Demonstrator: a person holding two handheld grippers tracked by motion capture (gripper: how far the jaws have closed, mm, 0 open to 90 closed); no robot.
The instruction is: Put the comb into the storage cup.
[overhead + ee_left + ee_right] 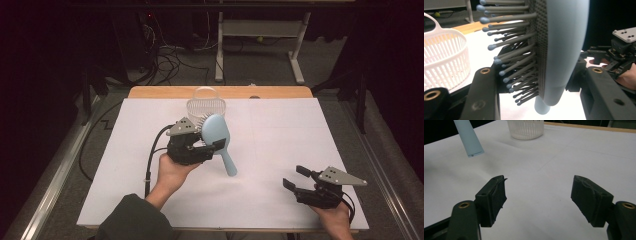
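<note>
A light blue hairbrush with grey bristles is held above the white table by its head, its handle slanting down to the right. My left gripper is shut on the brush head. In the left gripper view the brush stands between the jaws, bristles facing the white basket. My right gripper rests low near the front right of the table, open with nothing in it. In the right gripper view its gripper looks across the bare sheet toward the brush handle.
A white slatted basket with a handle stands at the back middle of the table, just behind the brush. A white sheet covers the table, with a wooden edge at the back. Cables and a desk frame lie on the floor beyond.
</note>
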